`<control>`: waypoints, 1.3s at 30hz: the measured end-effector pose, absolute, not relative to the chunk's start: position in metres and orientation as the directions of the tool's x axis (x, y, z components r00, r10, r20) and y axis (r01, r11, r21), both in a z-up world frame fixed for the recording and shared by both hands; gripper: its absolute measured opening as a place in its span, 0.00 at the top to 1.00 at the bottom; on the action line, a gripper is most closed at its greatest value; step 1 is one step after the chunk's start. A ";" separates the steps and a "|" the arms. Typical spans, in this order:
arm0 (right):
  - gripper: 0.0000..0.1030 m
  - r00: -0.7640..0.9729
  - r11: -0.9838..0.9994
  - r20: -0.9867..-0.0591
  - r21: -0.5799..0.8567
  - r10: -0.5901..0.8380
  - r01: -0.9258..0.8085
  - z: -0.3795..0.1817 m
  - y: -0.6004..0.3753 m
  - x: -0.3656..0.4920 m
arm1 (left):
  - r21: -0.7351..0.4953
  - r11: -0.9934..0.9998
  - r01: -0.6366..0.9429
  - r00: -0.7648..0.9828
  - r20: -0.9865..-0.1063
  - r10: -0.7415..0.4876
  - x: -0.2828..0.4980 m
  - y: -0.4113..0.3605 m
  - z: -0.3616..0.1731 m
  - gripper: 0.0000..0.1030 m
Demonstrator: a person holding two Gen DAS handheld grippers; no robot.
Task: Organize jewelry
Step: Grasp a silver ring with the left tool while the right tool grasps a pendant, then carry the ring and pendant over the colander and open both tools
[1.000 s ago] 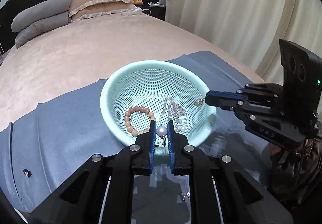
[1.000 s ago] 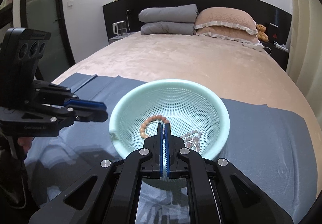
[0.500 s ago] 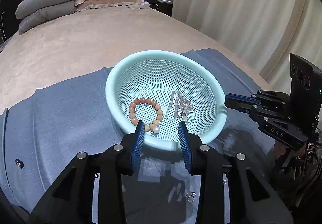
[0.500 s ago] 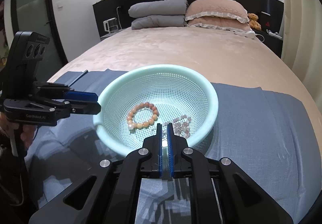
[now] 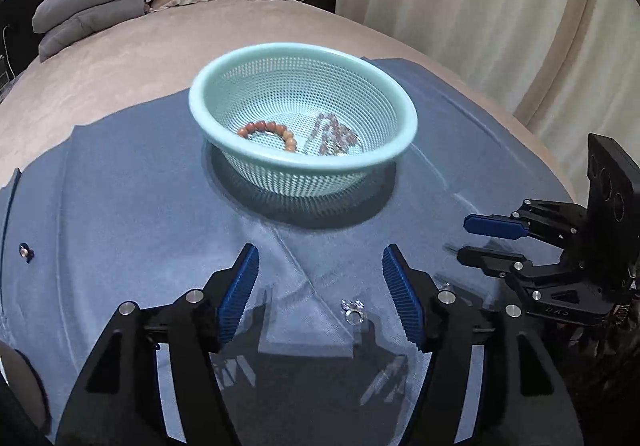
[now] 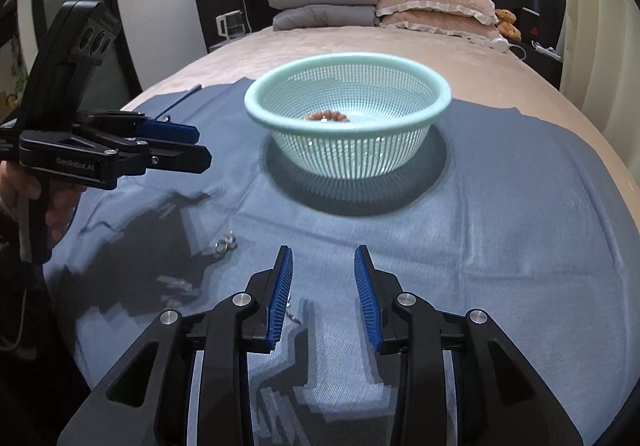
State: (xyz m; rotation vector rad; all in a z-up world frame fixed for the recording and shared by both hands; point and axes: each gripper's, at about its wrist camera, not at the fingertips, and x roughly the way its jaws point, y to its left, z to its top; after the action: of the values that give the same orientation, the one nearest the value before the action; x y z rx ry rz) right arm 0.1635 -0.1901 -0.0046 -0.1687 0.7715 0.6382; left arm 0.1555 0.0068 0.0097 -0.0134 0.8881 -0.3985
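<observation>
Both grippers, left [image 5: 320, 286] and right [image 6: 323, 286], hang spread wide and empty, short of the basket [image 5: 404, 113]. Bead bracelet [image 5: 276, 130] sits inside it; small ring [image 5: 353, 310] lies on the blue cloth [image 5: 120, 205] near the left gripper. Risk: pads pinch cloth and the tiny ring slips.

A mint basket [image 5: 394, 149] stood upright on the cloth, holding a brown bead bracelet [image 5: 272, 129] and pale chain [image 5: 332, 135]; small rings [image 5: 352, 310] lay on the cloth nearby.
</observation>
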 end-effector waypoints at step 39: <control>0.98 0.473 0.686 -0.511 0.410 0.718 -0.601 0.087 -0.222 0.217 | -0.120 0.902 0.414 0.600 -0.709 -0.370 0.162 0.004 0.061 0.86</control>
State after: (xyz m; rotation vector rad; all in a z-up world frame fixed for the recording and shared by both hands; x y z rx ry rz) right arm 0.2168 -0.2221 0.0867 0.1826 0.7117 0.8127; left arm 0.1620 0.0038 0.0609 0.0592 0.8084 -0.4549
